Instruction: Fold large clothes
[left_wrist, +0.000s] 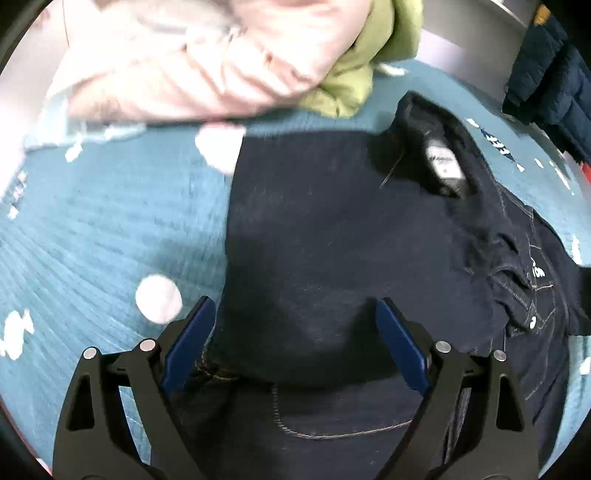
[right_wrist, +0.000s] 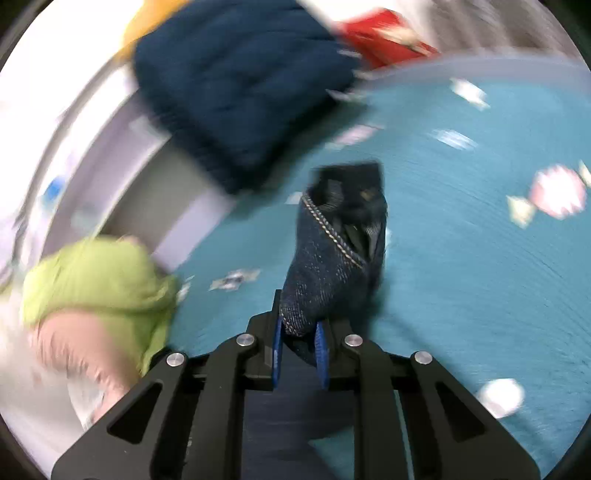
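Observation:
Dark blue jeans (left_wrist: 332, 251) lie folded on a teal patterned bedspread (left_wrist: 110, 229), with the waistband and label toward the upper right of the left wrist view. My left gripper (left_wrist: 295, 321) hovers over the jeans with its blue pads (left_wrist: 192, 332) wide apart and nothing between them. In the right wrist view my right gripper (right_wrist: 300, 343) is shut on a bunched edge of the jeans (right_wrist: 332, 258), which sticks up from between the blue pads (right_wrist: 320, 350) above the bedspread (right_wrist: 461, 277).
A pink padded garment (left_wrist: 207, 66) and a green garment (left_wrist: 354, 74) lie heaped at the far edge of the bed. A navy quilted jacket (right_wrist: 240, 85) lies near the bed's edge, with a red object (right_wrist: 384, 37) behind it. The right wrist view is blurred.

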